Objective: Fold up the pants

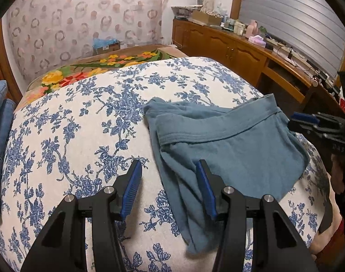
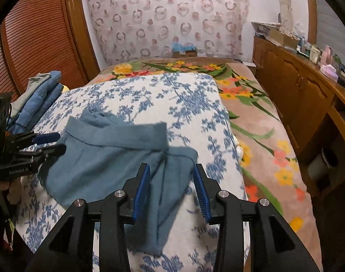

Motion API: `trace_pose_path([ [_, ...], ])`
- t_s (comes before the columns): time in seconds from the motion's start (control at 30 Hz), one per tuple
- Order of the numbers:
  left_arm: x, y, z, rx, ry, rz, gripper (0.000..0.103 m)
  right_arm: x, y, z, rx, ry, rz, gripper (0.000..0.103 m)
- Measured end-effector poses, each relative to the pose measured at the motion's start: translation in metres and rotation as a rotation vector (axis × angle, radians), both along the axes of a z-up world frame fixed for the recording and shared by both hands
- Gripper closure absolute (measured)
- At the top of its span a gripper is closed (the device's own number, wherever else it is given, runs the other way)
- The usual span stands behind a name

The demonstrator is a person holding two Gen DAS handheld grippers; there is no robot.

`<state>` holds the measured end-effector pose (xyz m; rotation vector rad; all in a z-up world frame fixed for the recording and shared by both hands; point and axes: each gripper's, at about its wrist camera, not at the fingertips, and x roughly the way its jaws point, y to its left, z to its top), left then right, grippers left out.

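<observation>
Blue ribbed pads line both sets of black fingers. Left gripper [image 1: 169, 176]: fingers apart, nothing clamped; its left finger [image 1: 132, 181] sits over bare bedspread, its right finger [image 1: 204, 181] over the near-left edge of the pants, w/ cloth edge showing between them. Can't tell if the tips touch fabric. Right gripper [image 2: 171, 181]: fingers apart too, pads not pressing on anything; a narrow folded strip of the pants runs down between them toward the camera.

Teal-blue soft knit pants [image 1: 229, 140] lie loosely folded on the bed, waistband seam up top, bunched & creased, one corner flopped over at the far-left side. From the right wrist view they sit centre-left of the bedspread, slightly motion-blurred. Each gripper shows at the edge of the other's view, on opposite sides of the pants.

White bedspread w/ blue floral print [image 1: 81, 124] covers the near part of the bed; beyond & to the right of it a tan blanket w/ yellow, orange & green flowers [image 2: 263, 136]. Stack of folded denim & grey clothes [image 2: 40, 95] sits at the bed's left edge, well apart from the pants. Sheer curtain w/ pink-brown ring pattern [image 2: 168, 20] hangs at the far wall. Long wooden cabinet [image 2: 297, 86] runs along the right side, top cluttered w/ small bottles & boxes. Slatted brown wooden door [image 2: 36, 34] at far left.
</observation>
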<state>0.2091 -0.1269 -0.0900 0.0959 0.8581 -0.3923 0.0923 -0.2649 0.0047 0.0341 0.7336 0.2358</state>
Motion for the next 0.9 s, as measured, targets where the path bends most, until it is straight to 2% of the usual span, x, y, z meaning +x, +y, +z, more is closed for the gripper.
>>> trace_pose_path([
  [0.33,0.012,0.0,0.006,-0.028,-0.025,0.003,0.053,0.003,-0.002,-0.003,0.005,0.022,-0.013,0.062],
  [0.37,0.013,-0.001,0.006,-0.026,-0.032,0.001,0.056,0.004,-0.002,-0.004,0.005,0.022,-0.012,0.062],
  [0.43,0.016,-0.004,0.006,-0.027,-0.028,-0.017,0.068,0.005,-0.002,-0.005,0.005,0.026,-0.014,0.062],
  [0.63,0.021,-0.012,0.008,-0.037,-0.024,-0.053,0.09,0.006,-0.005,-0.01,0.016,0.033,-0.019,0.062],
  [0.9,0.024,-0.016,0.032,-0.064,-0.074,-0.07,0.092,0.002,-0.005,-0.011,0.014,0.018,-0.027,0.062],
])
